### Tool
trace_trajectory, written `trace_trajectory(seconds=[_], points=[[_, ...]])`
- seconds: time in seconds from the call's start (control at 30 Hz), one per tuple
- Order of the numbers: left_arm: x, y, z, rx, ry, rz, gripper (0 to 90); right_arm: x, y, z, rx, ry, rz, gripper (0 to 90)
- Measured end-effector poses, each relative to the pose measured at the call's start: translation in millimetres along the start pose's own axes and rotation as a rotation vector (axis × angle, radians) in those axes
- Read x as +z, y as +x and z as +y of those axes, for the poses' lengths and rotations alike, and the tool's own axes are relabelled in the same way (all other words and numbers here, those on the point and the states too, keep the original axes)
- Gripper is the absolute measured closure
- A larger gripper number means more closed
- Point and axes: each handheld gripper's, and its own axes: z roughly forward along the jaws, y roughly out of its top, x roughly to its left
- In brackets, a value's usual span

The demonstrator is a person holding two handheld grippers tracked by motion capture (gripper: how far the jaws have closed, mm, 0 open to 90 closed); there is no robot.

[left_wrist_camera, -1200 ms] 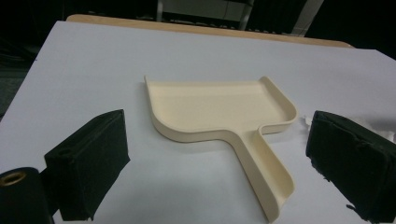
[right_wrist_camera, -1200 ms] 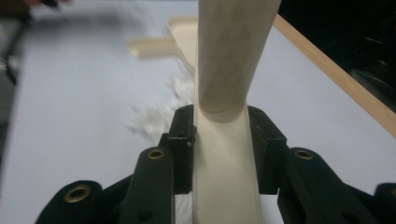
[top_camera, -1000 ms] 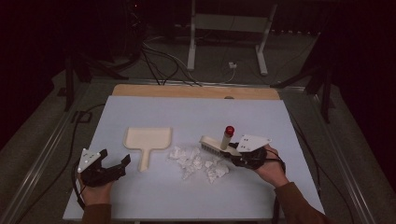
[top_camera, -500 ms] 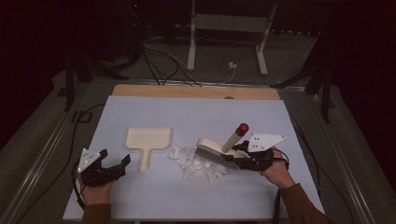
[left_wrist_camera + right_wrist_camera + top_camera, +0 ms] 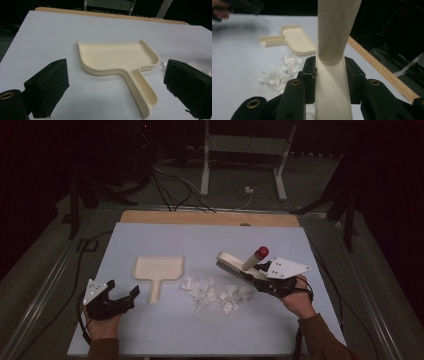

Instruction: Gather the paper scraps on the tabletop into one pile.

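Note:
A cream hand brush point(image 5: 239, 263) with a red-tipped handle is held above the table, my right gripper point(image 5: 258, 278) shut on its back point(image 5: 332, 85). Its bristles hang over the right end of a heap of crumpled white paper scraps point(image 5: 212, 293) point(image 5: 280, 72). A cream dustpan point(image 5: 156, 272) point(image 5: 120, 61) lies flat left of the scraps, its handle toward the person. My left gripper point(image 5: 124, 297) rests on the table near the front left, open, its two fingers point(image 5: 48, 86) apart on either side of the dustpan's handle without touching it.
The pale blue table top point(image 5: 210, 240) has a wooden strip point(image 5: 210, 218) along its far edge. Beyond it are a metal stand point(image 5: 245, 155) and cables on the dark floor. A cable trails from the left gripper off the table's left edge.
The right gripper has lifted and tilted the brush, moving it right and up away from the paper heap. The left gripper has stayed put.

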Motion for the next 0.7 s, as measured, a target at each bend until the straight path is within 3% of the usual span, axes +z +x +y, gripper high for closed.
trace_trajectory(seconds=[0.1,0.2,0.3,0.47,0.7], points=[[0.3,-0.1,0.0,0.000,0.001,0.000,6.7,-4.7,-3.9,1.1,0.032,-0.032,0.011,67.4],[0.6,-0.4,-0.2,-0.001,0.001,0.000,6.7,-8.7,-3.5,3.4,0.034,-0.047,0.032,67.4],[0.9,-1.1,-0.1,0.002,0.003,-0.002,6.7,-5.5,0.1,1.5,0.064,-0.058,0.162,67.4],[0.0,-0.8,0.0,0.001,0.000,0.000,6.7,12.7,17.1,-8.5,0.043,0.013,0.276,67.4],[-0.3,0.0,0.0,-0.001,-0.001,0.001,6.7,31.5,31.3,-27.2,0.020,0.104,0.397,67.4]])
